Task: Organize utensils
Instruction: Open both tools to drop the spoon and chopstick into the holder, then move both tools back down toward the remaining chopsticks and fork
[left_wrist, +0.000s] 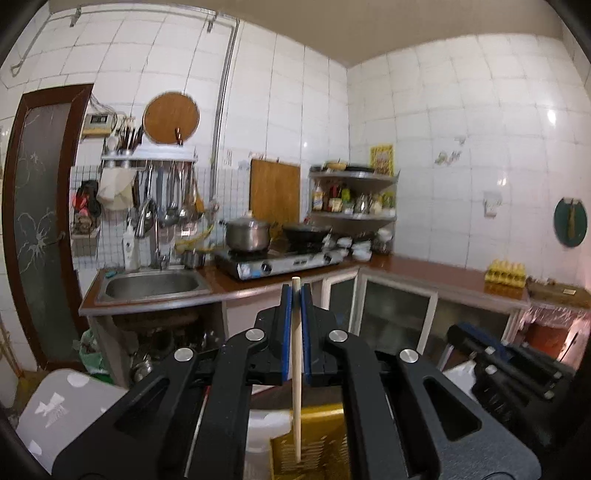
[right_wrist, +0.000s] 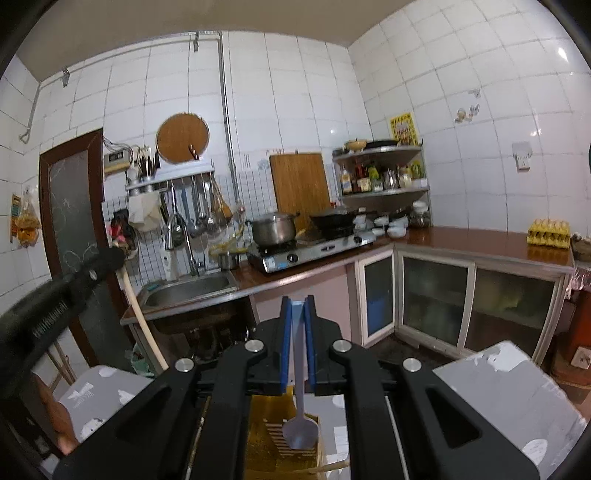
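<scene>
My left gripper is shut on a pale wooden chopstick. The stick hangs straight down, its lower end over a yellow slotted utensil holder below. My right gripper is shut on the handle of a light blue plastic spoon. The spoon hangs bowl down, just above the yellow holder. The left gripper with its chopstick shows at the left of the right wrist view. The right gripper shows at the lower right of the left wrist view.
A grey table surface lies under both grippers. Another chopstick lies beside the holder. Beyond are a sink, a gas stove with a steel pot, hanging ladles, a corner shelf and an egg tray.
</scene>
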